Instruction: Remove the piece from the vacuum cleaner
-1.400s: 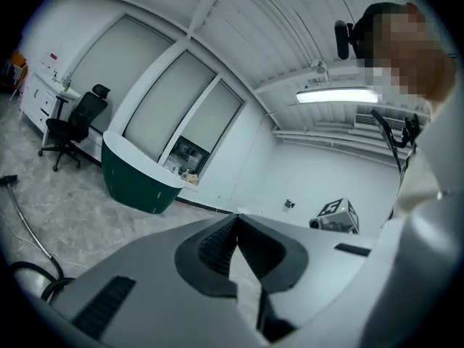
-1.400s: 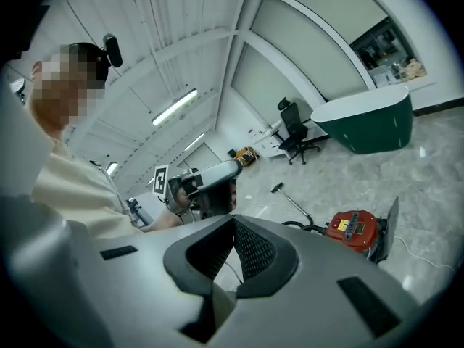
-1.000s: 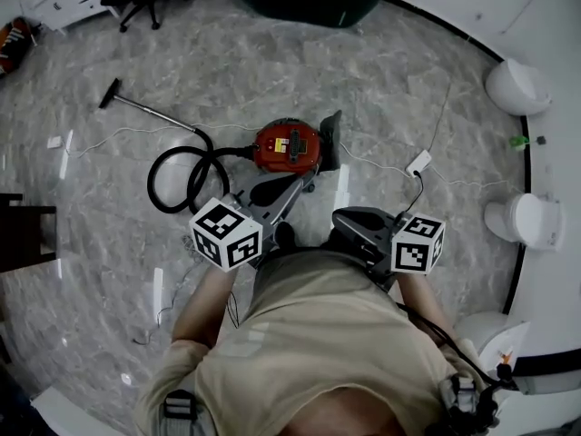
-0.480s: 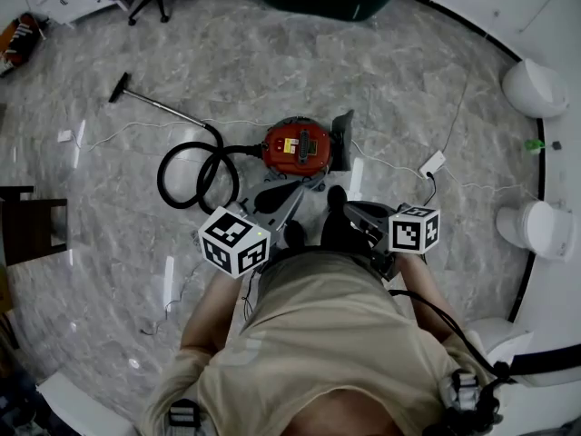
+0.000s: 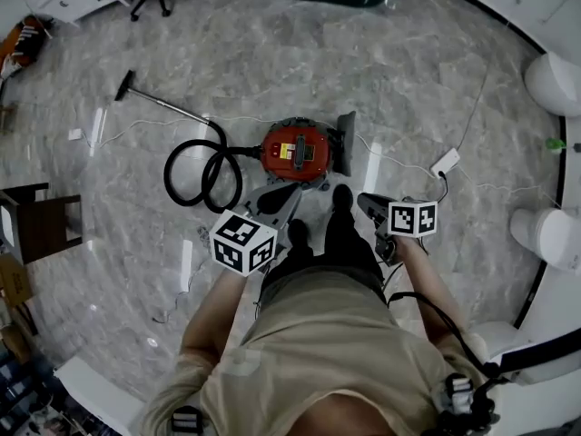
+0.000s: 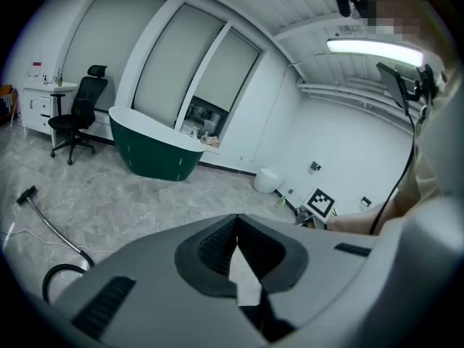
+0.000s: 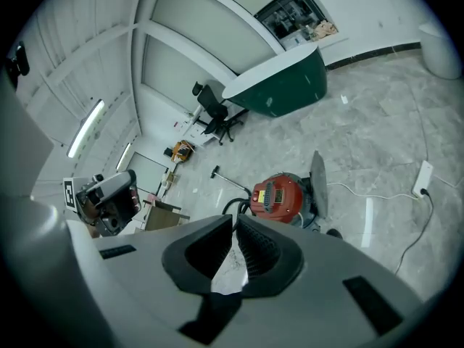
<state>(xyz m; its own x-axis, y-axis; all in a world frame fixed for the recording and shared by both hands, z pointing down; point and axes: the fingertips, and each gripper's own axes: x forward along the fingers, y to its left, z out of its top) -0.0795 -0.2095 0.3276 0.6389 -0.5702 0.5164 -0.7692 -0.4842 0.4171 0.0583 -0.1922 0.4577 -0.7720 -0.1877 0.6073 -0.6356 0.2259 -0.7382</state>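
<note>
Left gripper (image 6: pixel 233 220): jaws meet at the tips, nothing between them. Right gripper (image 7: pixel 233 217): likewise closed and empty. Over the last second both have come down and forward as the person steps in, so the red vacuum cleaner (image 5: pixel 296 150) on the floor now lies just ahead of the left tips. A grey panel (image 5: pixel 345 142) stands against its right side; the hose (image 5: pixel 195 173) coils off to its left. No contact yet. Assessment: approach stage only, and the jaws must open before any piece can be taken.
</note>
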